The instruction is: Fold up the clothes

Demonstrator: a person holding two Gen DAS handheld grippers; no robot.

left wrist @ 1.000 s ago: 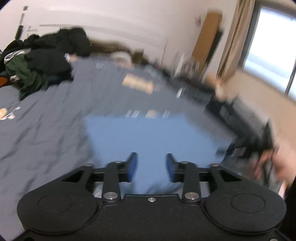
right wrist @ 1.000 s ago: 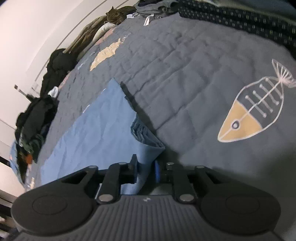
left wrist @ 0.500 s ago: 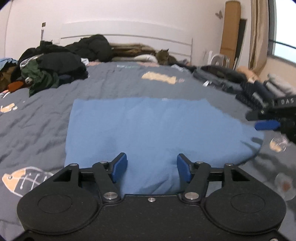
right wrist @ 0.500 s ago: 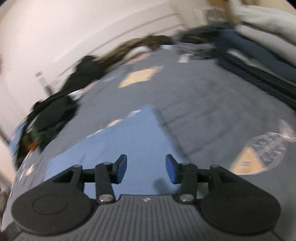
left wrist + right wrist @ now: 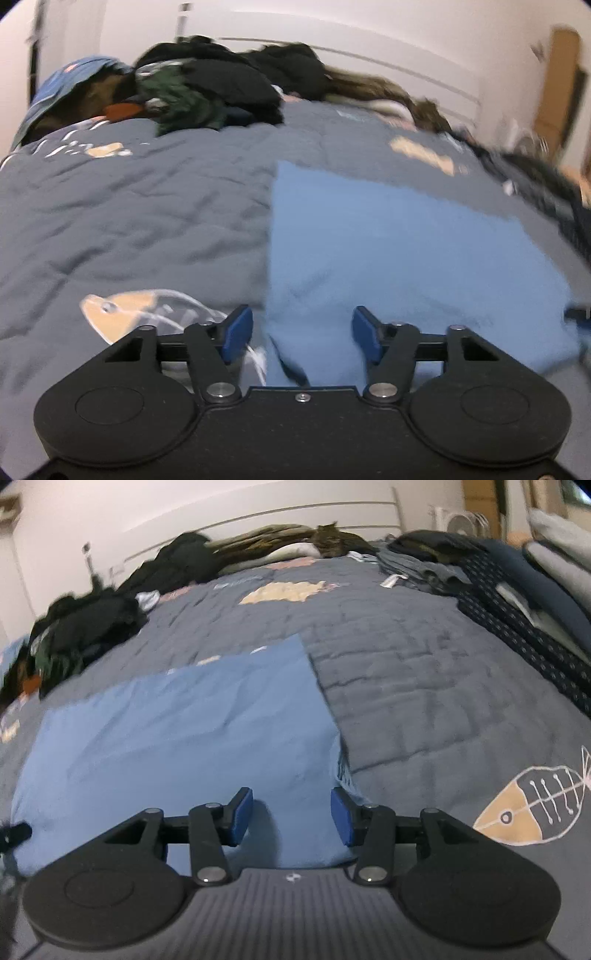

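A light blue folded garment (image 5: 399, 258) lies flat on the grey quilt (image 5: 147, 221); it also shows in the right wrist view (image 5: 184, 731). My left gripper (image 5: 302, 334) is open and empty, low over the garment's near left corner. My right gripper (image 5: 291, 814) is open and empty, low over the garment's near right corner, where stacked fabric layers show at the edge (image 5: 341, 771).
A heap of dark unfolded clothes (image 5: 207, 88) lies at the far left of the bed. Folded dark garments (image 5: 517, 602) line the right side. A cat (image 5: 327, 539) rests by the headboard. Fish prints (image 5: 528, 805) mark the quilt.
My right gripper let go of the garment's folded edge and opened. Both grippers swung to face the near corners of the garment, and the left jaws opened wider.
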